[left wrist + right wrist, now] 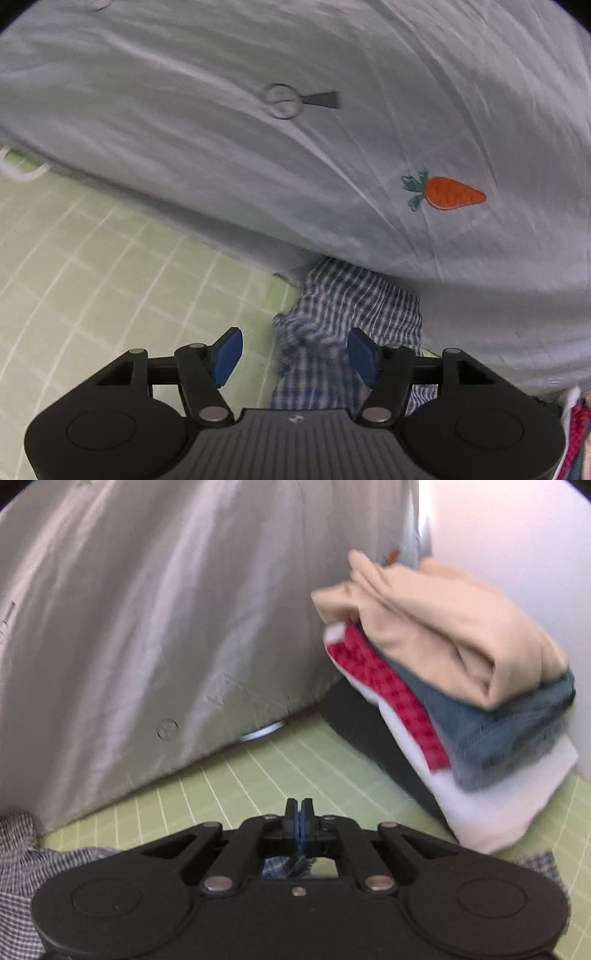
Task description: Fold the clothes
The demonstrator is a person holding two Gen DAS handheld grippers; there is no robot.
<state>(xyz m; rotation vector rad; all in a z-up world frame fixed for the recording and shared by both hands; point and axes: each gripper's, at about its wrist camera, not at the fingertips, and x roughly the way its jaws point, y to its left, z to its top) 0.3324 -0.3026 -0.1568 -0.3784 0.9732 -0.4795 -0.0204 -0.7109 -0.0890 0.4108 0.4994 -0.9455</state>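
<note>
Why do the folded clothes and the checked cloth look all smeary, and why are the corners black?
Right wrist view: the folded stack is smeared by motion blur, and the grey cover has shiny streaks of glare. Left wrist view: the checked cloth blurs near the left gripper, while the carrot patch stays sharp. Both views: the fisheye lens bends straight lines and leaves black corners.

Your left wrist camera sits just behind its gripper (294, 354), looking steeply down and close onto the green grid mat (92, 258), the checked cloth (351, 295) and the grey sheet (258, 166) behind. Your right wrist camera sits behind its own gripper (299, 812), aimed lower across the mat (258, 768) toward a pile of folded clothes (461, 672). Both views share mat, grey sheet (147, 627) and checked cloth (22, 867).
</note>
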